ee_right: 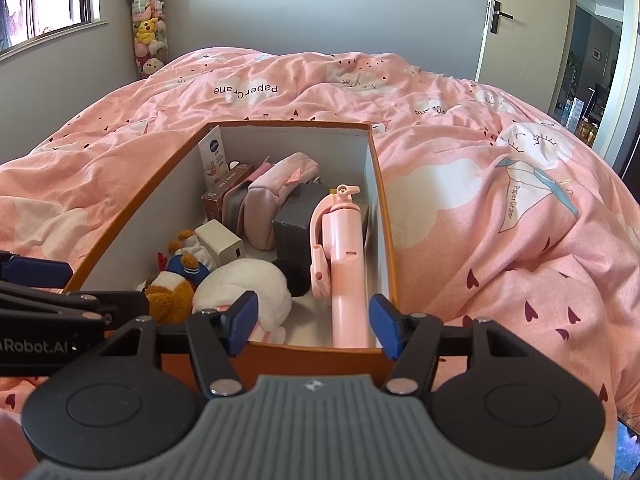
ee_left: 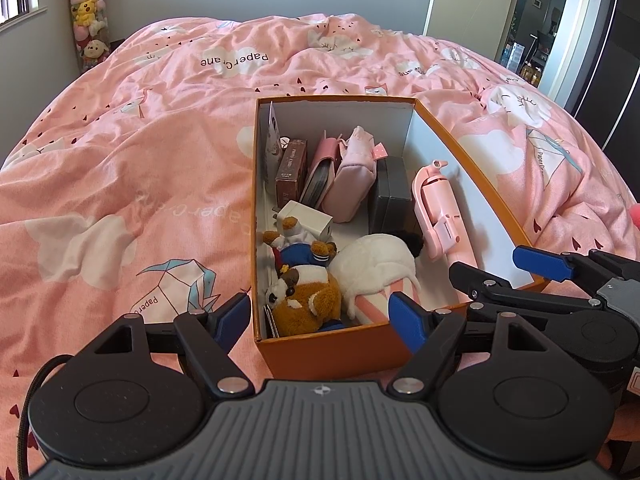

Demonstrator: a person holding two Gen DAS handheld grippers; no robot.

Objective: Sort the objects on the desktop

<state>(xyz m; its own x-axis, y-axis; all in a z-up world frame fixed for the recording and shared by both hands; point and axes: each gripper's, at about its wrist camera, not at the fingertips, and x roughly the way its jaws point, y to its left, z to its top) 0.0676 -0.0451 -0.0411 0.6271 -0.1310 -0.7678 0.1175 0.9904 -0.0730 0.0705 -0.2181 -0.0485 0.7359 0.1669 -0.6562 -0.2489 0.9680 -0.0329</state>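
Observation:
An orange cardboard box (ee_left: 332, 350) with white inner walls lies on the pink bed, also in the right wrist view (ee_right: 312, 364). Inside it are a brown plush dog (ee_left: 306, 302), a white plush toy (ee_left: 374, 266), a pink selfie stick (ee_left: 436, 212) (ee_right: 344, 264), a pink pouch (ee_left: 352, 178), a grey box (ee_left: 390, 196), a white charger (ee_left: 306, 220) and a brown carton (ee_left: 292, 170). My left gripper (ee_left: 320, 318) is open and empty at the box's near end. My right gripper (ee_right: 314, 322) is open and empty just above the near edge, and it shows in the left wrist view (ee_left: 504, 270).
A pink duvet (ee_left: 140, 160) printed with paper cranes covers the whole bed around the box. A tall hanging column of plush toys (ee_right: 149, 28) stands in the far left corner by a window. A door (ee_right: 520, 24) stands open at the far right.

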